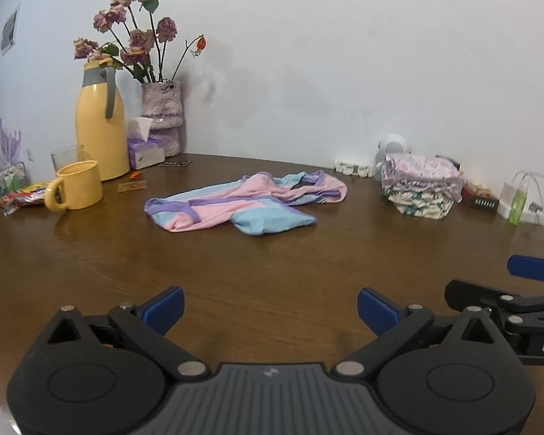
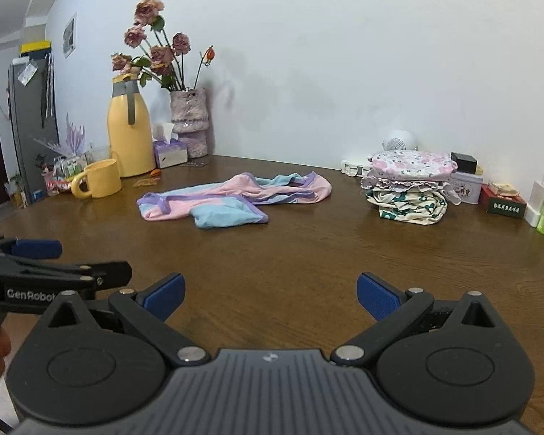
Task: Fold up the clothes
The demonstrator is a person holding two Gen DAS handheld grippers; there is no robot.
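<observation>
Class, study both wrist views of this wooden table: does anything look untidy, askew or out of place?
Yes. The pink, blue and purple garment lies crumpled and unfolded mid-table, unlike the neatly folded stack of floral clothes to its right. Both the left gripper and right gripper are open, away from it.

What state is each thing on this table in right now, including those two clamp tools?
left gripper: open, holding nothing, above the table.
right gripper: open, holding nothing.
pink and blue garment: unfolded, rumpled, lying on the wooden table.
stack of clothes: folded, piled near the wall.
yellow jug: upright, lid on.
yellow mug: upright; contents unclear.
tissue box: open, a tissue sticking out.
flowers: drooping in the vase.
</observation>
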